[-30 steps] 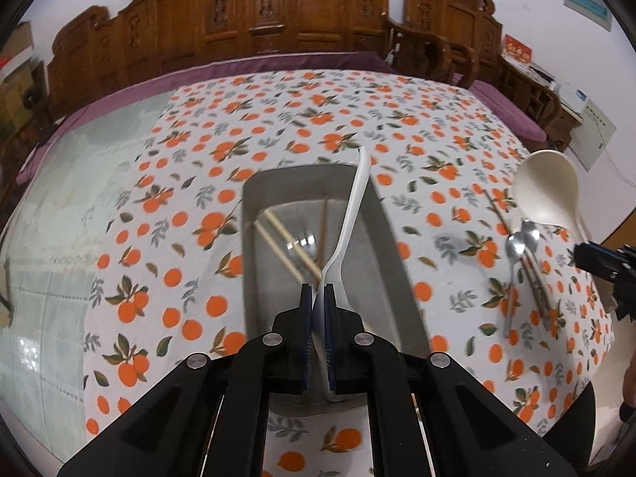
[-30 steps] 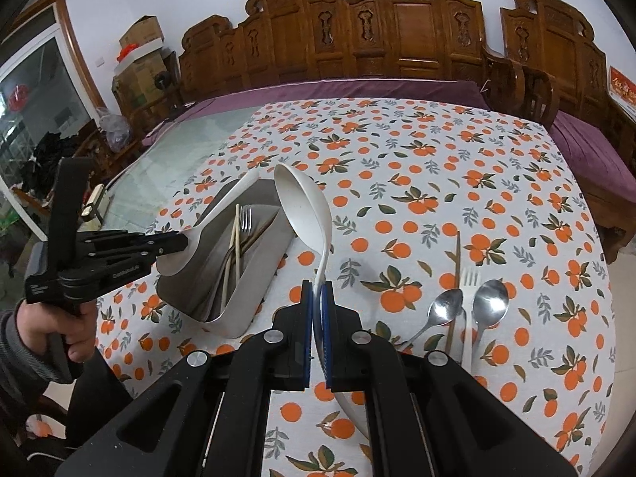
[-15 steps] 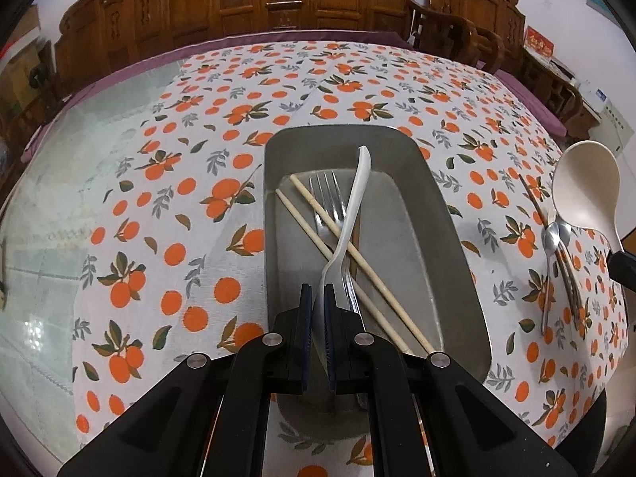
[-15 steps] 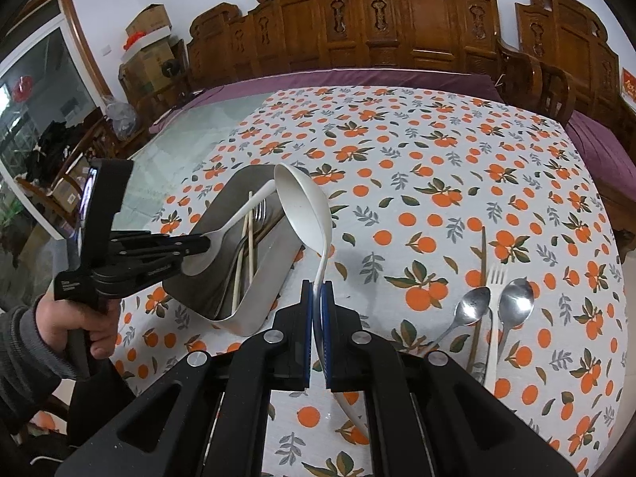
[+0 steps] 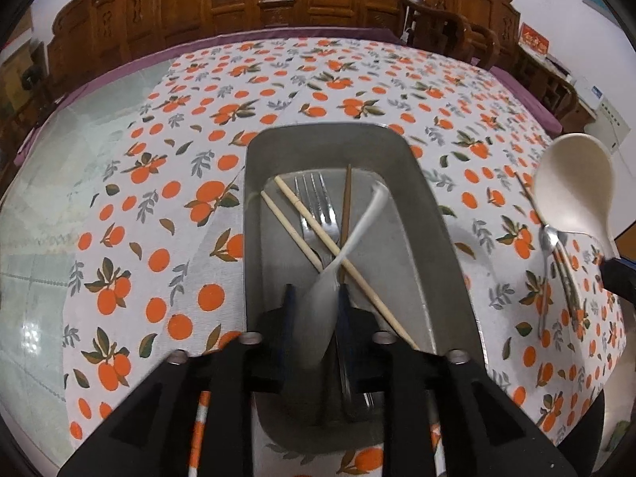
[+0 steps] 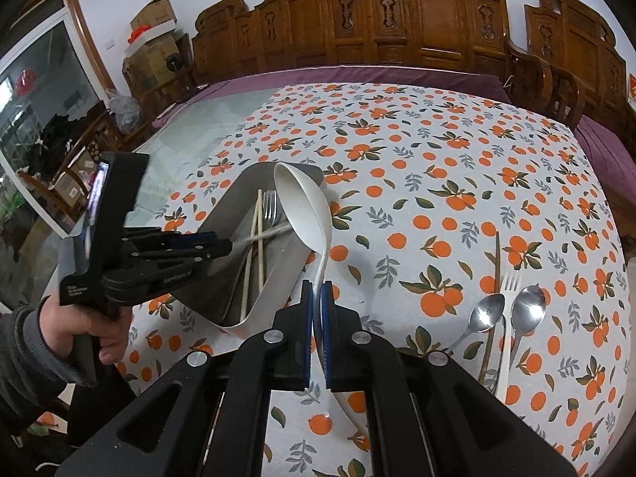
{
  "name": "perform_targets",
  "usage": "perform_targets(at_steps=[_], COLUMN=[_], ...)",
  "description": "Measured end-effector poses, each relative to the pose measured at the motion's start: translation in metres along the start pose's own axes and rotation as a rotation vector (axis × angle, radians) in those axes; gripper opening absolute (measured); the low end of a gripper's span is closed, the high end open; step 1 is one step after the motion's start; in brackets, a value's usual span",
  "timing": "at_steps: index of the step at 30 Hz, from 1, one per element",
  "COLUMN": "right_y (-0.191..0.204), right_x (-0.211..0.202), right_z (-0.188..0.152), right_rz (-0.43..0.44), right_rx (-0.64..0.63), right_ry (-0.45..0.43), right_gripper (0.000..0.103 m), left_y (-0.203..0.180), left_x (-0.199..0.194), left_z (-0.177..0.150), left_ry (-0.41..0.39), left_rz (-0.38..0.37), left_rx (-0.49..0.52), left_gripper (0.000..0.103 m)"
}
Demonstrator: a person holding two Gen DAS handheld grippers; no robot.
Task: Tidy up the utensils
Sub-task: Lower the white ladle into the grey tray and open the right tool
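Grey metal tray (image 5: 433, 238) sits on the tabletop (image 5: 167, 206), which is covered by a white cloth printed with oranges. Inside the tray lie two pale chopsticks (image 5: 314, 234), a metal fork (image 5: 318, 206) and one dark chopstick (image 5: 346, 206); the pale chopsticks cross over the fork.

Left tool (image 5: 316, 310): positioned over the near end of the tray, fingers spread apart. A white plastic spoon (image 5: 349, 238) appears between the fingers, motion-blurred, handle pointing into the tray. No finger visibly presses on it. In the right wrist view the left tool (image 6: 222, 244) is carried by the left hand (image 6: 89, 318) beside the tray (image 6: 274, 286).

Right tool (image 6: 317, 314): closed narrowly on the handle of a large white ladle (image 6: 306, 214), bowl raised just beside the tray's right wall.

On the cloth to the right, well apart from the tray, lie two metal spoons (image 6: 526, 312), a white fork (image 6: 508, 318) and a dark chopstick (image 6: 493, 298), grouped together.
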State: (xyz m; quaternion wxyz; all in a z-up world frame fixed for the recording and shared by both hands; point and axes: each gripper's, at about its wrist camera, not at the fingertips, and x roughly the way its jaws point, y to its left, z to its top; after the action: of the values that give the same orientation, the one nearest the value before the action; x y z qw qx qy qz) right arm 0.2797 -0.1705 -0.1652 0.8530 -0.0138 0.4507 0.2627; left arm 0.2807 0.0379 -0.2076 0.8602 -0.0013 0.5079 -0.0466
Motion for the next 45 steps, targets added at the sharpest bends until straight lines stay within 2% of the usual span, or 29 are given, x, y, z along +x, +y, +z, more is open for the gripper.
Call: perform_targets(at_steps=[14, 22, 25, 26, 27, 28, 36, 45], right_y=[0.038, 0.052, 0.054, 0.054, 0.054, 0.054, 0.052, 0.047], right_x=[0.029, 0.058, 0.070, 0.074, 0.078, 0.082, 0.109, 0.134], right_z=[0.025, 0.044, 0.051, 0.053, 0.054, 0.056, 0.060, 0.060], right_rz=[0.053, 0.102, 0.118, 0.125, 0.133, 0.138, 0.162, 0.140], right_rx=[-0.015, 0.041, 0.074, 0.084, 0.099, 0.114, 0.189, 0.251], right_ry=[0.002, 0.025, 0.034, 0.037, 0.042, 0.046, 0.075, 0.104], right_gripper=[0.005, 0.005, 0.005, 0.005, 0.005, 0.005, 0.005, 0.005], left_y=[0.035, 0.059, 0.065, 0.066, 0.068, 0.069, 0.077, 0.080], left_x=[-0.062, -0.086, -0.092, -0.094, -0.096, -0.098, -0.105, -0.107], left_z=[-0.013, -0.019, -0.022, -0.023, -0.024, -0.024, -0.027, -0.030], left_ry=[-0.097, -0.137, -0.147, -0.150, -0.158, -0.164, -0.173, -0.173], left_rz=[0.006, 0.021, 0.025, 0.026, 0.029, 0.030, 0.043, 0.048], left_rx=[-0.028, -0.059, -0.069, -0.070, -0.072, -0.072, -0.073, -0.078], left_gripper=[0.027, 0.027, 0.028, 0.033, 0.042, 0.043, 0.045, 0.045])
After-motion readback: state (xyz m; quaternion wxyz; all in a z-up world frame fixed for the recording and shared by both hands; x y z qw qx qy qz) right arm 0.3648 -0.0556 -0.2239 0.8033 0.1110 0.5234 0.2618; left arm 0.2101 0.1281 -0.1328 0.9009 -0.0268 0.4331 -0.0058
